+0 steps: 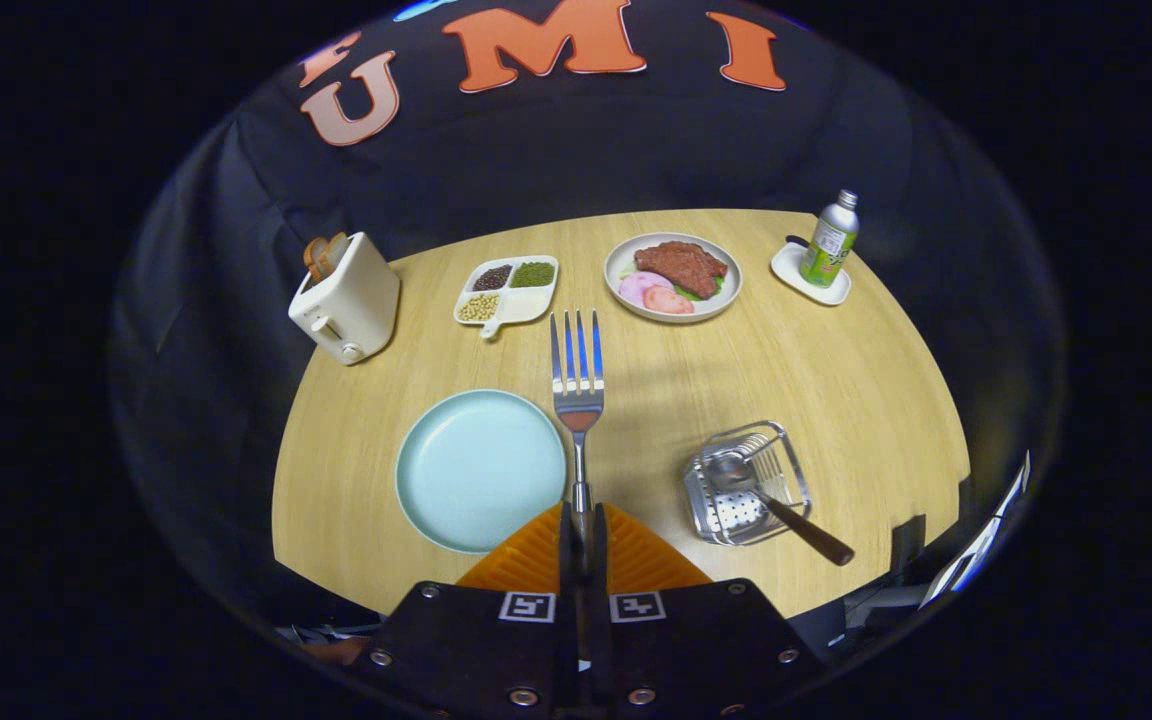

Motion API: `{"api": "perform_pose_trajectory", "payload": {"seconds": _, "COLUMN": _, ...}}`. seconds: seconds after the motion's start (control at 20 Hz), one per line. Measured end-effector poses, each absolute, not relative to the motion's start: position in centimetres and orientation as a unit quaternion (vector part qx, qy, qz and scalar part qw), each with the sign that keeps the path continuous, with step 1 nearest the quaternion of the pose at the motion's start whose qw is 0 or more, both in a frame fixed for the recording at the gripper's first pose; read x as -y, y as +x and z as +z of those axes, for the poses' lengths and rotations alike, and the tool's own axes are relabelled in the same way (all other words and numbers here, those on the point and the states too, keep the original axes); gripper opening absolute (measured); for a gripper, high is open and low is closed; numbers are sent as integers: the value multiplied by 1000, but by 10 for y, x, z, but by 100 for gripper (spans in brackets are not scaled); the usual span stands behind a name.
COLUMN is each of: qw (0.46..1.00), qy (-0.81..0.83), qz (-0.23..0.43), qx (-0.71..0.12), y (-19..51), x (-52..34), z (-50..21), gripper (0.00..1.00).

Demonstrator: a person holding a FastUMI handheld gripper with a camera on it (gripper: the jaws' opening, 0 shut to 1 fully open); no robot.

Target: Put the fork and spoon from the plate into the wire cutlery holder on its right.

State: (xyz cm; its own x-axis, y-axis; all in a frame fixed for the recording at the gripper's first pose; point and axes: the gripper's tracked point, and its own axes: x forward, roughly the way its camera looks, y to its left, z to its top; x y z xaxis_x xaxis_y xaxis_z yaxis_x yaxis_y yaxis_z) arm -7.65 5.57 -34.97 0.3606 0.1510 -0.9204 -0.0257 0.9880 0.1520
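Observation:
My gripper [581, 525] is shut on the handle of a metal fork [577, 375], which sticks straight ahead of the fingers with its tines pointing away, lifted above the table. The pale blue plate [466, 470] lies bare just left of the fingers. To the right of the fingers stands the wire cutlery holder [746, 482]. A spoon [771, 500] with a dark wooden handle rests in it, bowl down inside and handle leaning out toward the table's near right edge.
Round wooden table [816, 370]. Beyond the fork sit a divided white dish of beans [506, 290] and a plate of meat [673, 276]. A white toaster [346, 298] with bread stands far left. A bottle [829, 240] on a white coaster stands far right.

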Motion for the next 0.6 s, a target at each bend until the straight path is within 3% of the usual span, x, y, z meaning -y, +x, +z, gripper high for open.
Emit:
{"api": "perform_pose_trajectory", "payload": {"seconds": 0.3, "qw": 778, "qy": -7, "qz": 44, "qx": -626, "y": -107, "x": 15, "z": -374, "gripper": 5}}
{"api": "perform_pose_trajectory", "payload": {"seconds": 0.6, "qw": 728, "qy": -32, "qz": 68, "qx": -682, "y": -131, "x": 29, "z": -388, "gripper": 5}}
